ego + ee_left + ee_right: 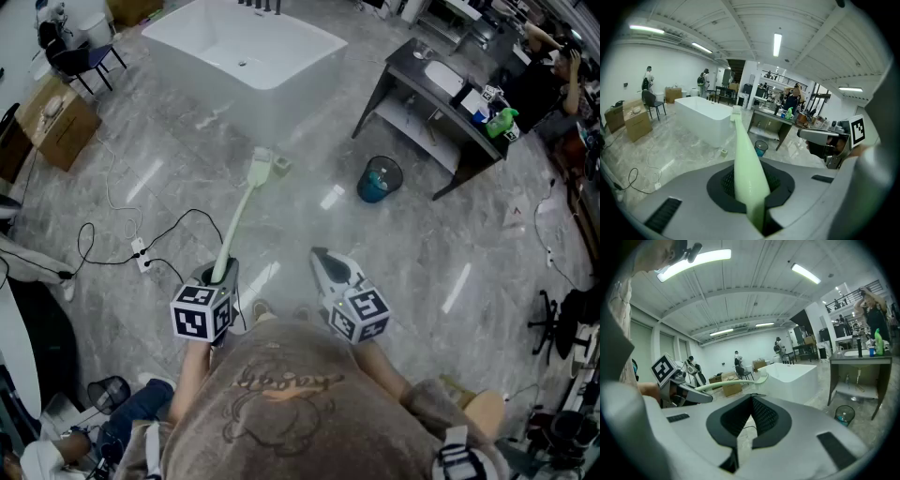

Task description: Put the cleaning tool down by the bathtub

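Left gripper (222,272): my jaws clamp long-handled brush (239,217), pointing ahead at bathtub (292,94), well apart. Right gripper (328,265) closed, empty.

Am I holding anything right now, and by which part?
The left gripper grips the green cleaning tool at the bottom end of its handle; the right gripper holds nothing.

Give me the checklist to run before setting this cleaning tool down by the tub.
1. Left gripper shut on cleaning tool: ok.
2. Right gripper empty, jaws together: ok.
3. Tool head pointed toward bathtub: ok.
4. Tool head touching floor: cannot tell.
5. Drop spot free: not ok, small block lies near the head.
6. Power strip left of tool, apart: ok.
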Available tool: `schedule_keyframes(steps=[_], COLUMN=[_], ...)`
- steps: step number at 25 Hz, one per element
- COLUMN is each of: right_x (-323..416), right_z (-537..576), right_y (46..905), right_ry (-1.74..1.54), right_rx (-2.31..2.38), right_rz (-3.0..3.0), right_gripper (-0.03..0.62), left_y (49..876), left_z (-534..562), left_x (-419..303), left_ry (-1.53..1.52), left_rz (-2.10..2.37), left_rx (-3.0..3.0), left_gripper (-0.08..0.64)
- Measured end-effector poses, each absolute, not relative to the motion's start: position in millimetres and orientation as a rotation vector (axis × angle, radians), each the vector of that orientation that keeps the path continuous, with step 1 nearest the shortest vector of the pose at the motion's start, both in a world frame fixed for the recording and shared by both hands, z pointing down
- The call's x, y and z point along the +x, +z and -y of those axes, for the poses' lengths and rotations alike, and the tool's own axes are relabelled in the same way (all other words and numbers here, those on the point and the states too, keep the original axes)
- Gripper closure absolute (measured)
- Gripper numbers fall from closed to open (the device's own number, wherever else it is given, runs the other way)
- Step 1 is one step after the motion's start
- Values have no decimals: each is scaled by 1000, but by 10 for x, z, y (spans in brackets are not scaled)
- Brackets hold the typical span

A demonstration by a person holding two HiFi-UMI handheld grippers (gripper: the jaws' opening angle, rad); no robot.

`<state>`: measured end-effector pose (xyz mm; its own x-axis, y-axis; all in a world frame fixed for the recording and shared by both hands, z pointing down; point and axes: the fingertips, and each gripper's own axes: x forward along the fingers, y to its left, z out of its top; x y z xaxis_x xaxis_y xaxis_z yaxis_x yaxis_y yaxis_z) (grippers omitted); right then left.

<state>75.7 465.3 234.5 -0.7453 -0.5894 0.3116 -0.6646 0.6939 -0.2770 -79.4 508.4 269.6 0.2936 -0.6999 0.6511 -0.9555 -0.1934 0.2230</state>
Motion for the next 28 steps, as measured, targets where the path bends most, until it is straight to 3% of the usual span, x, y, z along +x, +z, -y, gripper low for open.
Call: schedule_keyframes(steps=[28], right_x=[382], right_z=[-4445], right_y=[2276], right_ry=[528], right_rx=[1169], right_rz=[2720], right_gripper=[594], left_y=[2661], left_z=[-4738], left_x=[-1135], left_ry=[500], left_rz=[1442], left_rx=[2117], left_gripper=[541])
